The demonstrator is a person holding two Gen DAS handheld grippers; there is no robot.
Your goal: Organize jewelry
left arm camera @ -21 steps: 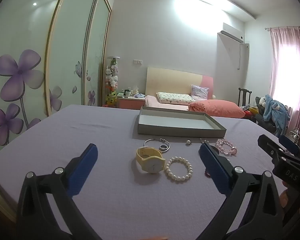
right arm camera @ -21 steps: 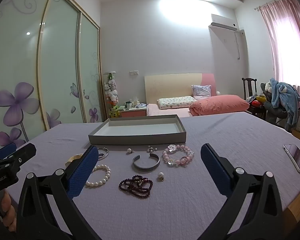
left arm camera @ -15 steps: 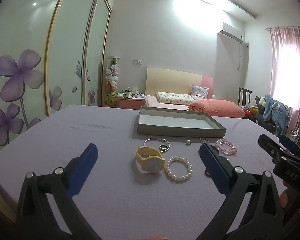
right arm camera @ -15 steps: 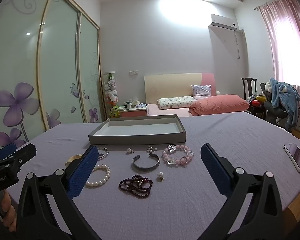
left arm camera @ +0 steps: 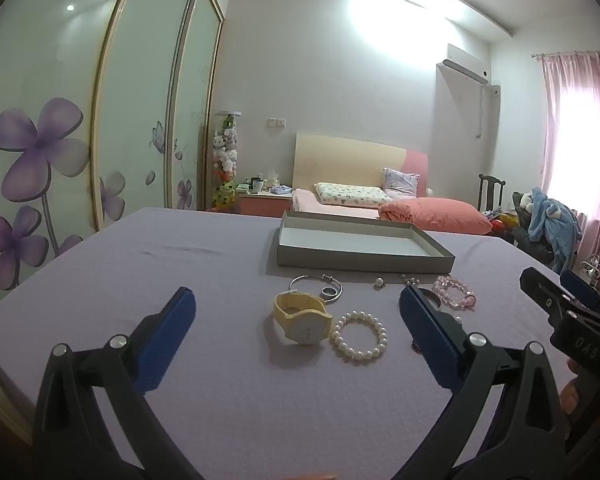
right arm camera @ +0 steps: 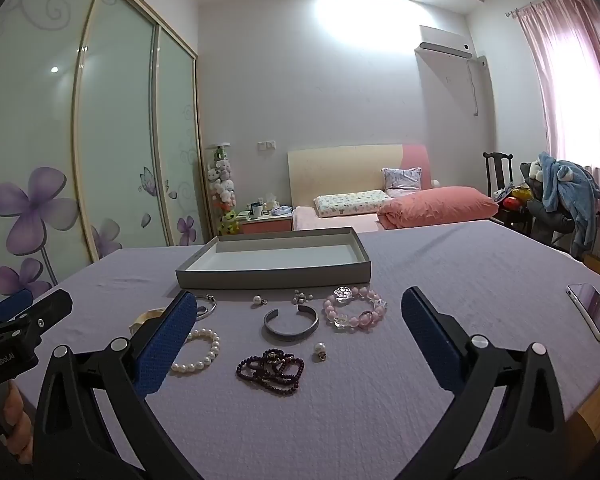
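Both the left gripper (left arm camera: 296,320) and right gripper (right arm camera: 296,320) hover with fingers wide, holding nothing. Bracelets (right arm camera: 354,312), a watch (left arm camera: 304,318) and beads (right arm camera: 270,366) lie on the bench (right arm camera: 440,264) before the gray tray (right arm camera: 274,276).

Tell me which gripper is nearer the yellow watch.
Left. The left gripper has the yellow watch just ahead between its open fingers; the right gripper sits farther right, the watch behind its left finger.

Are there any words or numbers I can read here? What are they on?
"GenRobot.AI": white letters on the black body of the left gripper, right wrist view.
"0A5", or close to it: on the black body of the right gripper, left wrist view; hard to read.
No other readable text.
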